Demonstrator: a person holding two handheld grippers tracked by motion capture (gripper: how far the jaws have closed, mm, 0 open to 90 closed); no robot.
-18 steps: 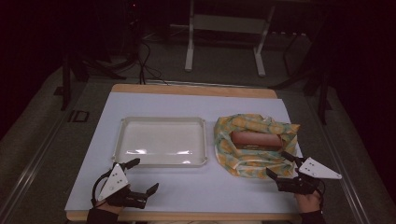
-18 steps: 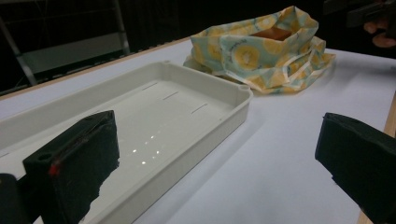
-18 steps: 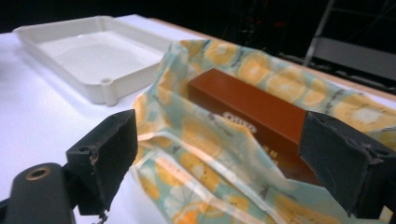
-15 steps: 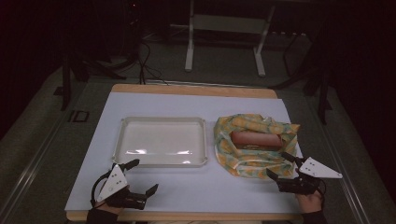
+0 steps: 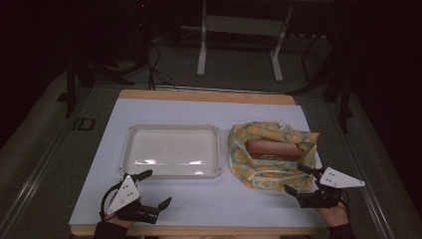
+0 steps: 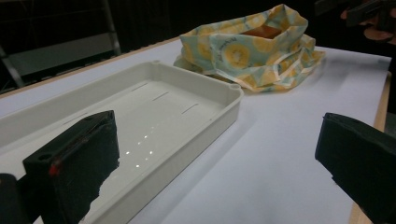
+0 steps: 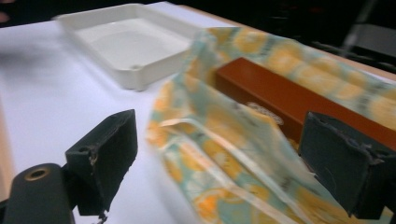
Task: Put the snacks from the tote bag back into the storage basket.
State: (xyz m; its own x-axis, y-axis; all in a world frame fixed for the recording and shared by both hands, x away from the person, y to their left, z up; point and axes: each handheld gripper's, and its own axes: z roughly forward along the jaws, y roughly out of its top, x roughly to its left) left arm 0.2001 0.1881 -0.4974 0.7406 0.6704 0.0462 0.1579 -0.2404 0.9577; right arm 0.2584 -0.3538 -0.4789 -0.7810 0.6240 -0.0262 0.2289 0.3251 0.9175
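The right gripper [image 5: 299, 180] is hovering with its jaws spread wide at the near edge of the yellow patterned cloth bag [image 5: 271, 152], holding nothing. The left gripper [image 5: 155, 189] is also gaping wide and empty, sitting low over the white table [image 5: 209, 199] just in front of the white tray [image 5: 171, 151]. Farther back, a brown box [image 7: 289, 100] is lying inside the open bag, beside the tray.

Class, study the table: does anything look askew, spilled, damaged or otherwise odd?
Nothing stands out. The white tray sits empty and square on the table; beside it, the brown box lies inside the open, crumpled patterned bag. Nothing is spilled or visibly damaged.
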